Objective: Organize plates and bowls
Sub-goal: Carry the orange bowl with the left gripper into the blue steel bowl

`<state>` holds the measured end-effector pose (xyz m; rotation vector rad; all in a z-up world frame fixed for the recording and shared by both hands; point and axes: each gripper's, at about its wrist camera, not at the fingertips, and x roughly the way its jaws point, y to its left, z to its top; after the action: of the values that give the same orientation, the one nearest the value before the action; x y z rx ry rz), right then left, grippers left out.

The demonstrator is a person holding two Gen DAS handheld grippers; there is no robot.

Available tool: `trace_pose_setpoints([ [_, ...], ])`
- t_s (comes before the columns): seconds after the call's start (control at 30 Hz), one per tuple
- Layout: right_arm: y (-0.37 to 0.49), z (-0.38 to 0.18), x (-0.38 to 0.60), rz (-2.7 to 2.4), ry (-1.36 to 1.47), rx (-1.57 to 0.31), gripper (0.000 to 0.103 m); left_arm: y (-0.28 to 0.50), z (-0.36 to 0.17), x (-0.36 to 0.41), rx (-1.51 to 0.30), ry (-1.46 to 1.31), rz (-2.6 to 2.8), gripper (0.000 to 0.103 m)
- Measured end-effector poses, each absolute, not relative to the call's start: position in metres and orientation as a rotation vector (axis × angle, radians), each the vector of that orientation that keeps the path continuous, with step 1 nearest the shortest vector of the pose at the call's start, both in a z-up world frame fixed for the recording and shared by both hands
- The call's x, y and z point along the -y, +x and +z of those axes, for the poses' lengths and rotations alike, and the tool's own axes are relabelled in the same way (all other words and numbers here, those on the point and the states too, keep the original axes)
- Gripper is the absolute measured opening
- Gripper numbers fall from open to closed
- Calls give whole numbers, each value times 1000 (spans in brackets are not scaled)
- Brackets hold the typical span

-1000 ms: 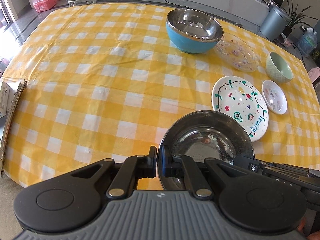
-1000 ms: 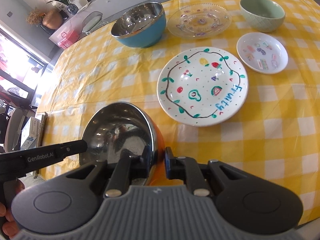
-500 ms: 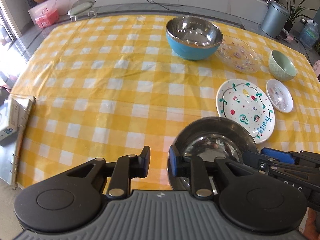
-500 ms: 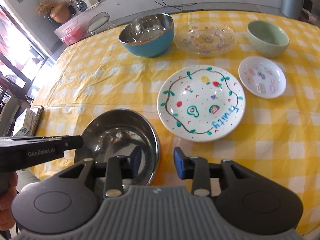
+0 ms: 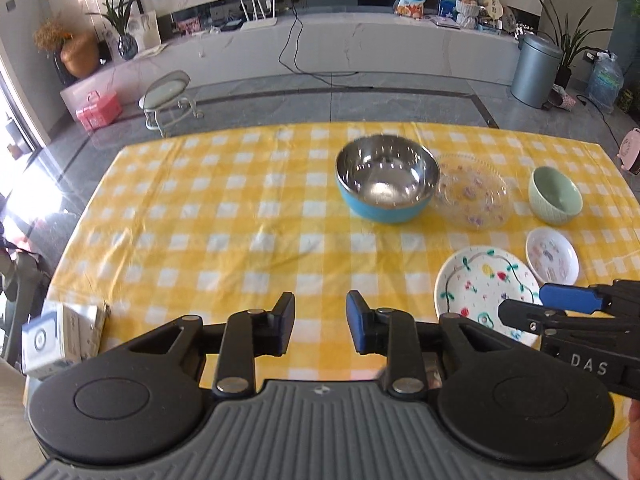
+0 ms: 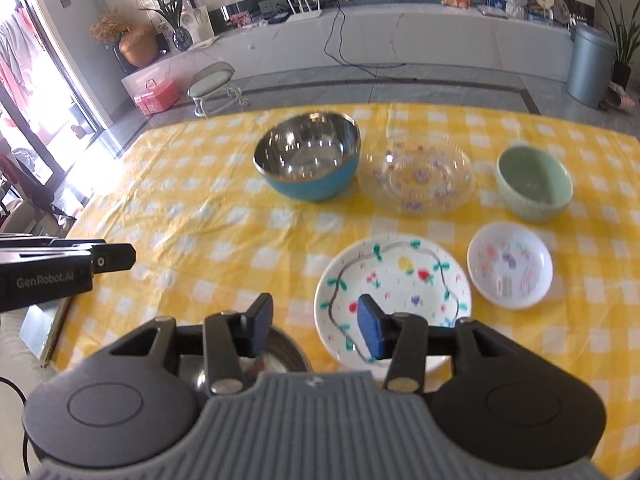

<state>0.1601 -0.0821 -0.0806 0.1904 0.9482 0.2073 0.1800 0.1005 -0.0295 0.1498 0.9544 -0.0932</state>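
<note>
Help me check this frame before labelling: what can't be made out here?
- Steel bowl: right wrist view, mostly hidden behind the right claw; unseen in the left wrist view.
- Fruit plate lettering: both views, blurred and partly covered.
- Small dish pattern: blurred.

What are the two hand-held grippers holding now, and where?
Nothing. The left hand-held gripper and right hand-held gripper have just been opening, jaws apart and empty; the steel bowl sits free below.
</note>
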Motion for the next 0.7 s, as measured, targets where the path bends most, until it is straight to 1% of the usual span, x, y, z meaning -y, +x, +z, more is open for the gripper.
trace_pose_setpoints([
  [0.1, 174, -71, 81, 206, 176, -924, 48, 192, -26, -100, -932, 153, -108, 35],
  [0.3, 208, -61, 80, 201, 158, -900, 48, 224, -24, -96, -885, 159, -160, 40],
  [0.37, 224, -61, 81, 201, 168, -901, 48, 237, -27, -96, -867, 132, -186, 44],
  [0.57, 272, -73, 89, 171, 242, -941, 48, 274, -50, -104, -858, -1, -223, 45],
  [0.7, 303, -90, 92, 131, 267, -973, 47, 305, -74, -112, -904, -88, -211, 45],
])
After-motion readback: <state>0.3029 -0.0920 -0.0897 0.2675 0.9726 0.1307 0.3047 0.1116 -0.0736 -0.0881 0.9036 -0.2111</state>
